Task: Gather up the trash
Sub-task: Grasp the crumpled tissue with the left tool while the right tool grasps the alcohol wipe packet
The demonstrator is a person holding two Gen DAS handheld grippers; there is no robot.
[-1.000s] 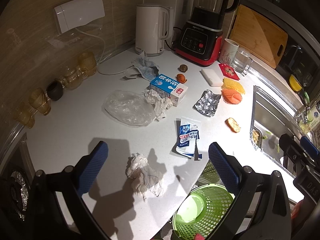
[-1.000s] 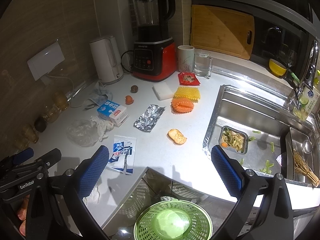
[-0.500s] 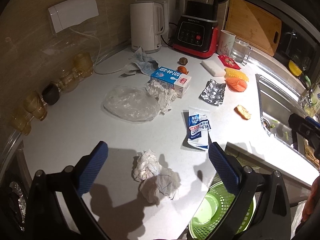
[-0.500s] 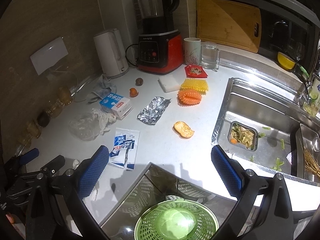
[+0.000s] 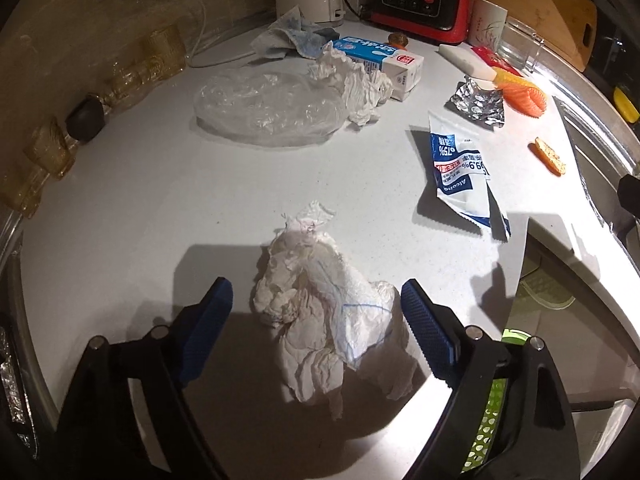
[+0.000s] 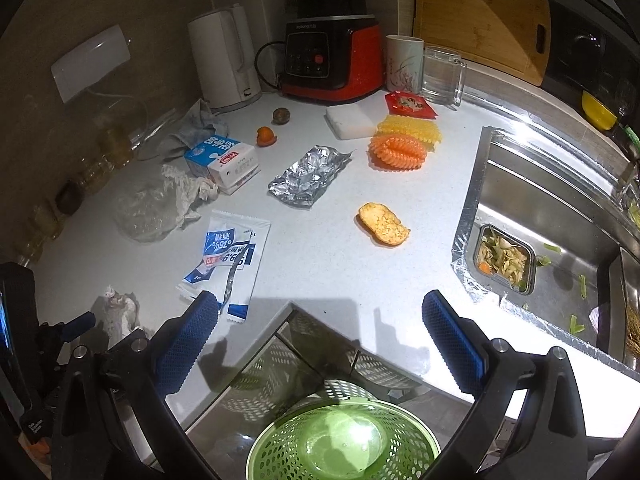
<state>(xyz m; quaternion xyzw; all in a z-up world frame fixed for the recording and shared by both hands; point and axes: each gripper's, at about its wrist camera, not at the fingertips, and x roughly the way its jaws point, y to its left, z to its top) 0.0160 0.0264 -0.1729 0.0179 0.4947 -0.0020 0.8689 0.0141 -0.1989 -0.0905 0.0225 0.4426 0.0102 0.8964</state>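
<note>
My left gripper (image 5: 316, 304) stood wide around the crumpled tissue (image 5: 320, 312), whose long axis ran forward between its fingers; my right gripper (image 6: 320, 332), also wide, held nothing.

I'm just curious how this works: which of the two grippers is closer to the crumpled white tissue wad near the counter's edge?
Left. The left gripper straddles the crumpled white tissue wad, jaws open. The right gripper hangs off to its side, above the green perforated basket.

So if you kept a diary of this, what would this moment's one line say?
step: reach for trash | left tool: open, straddling crumpled tissue | right tool: open, over green basket | basket: nothing in it
</note>
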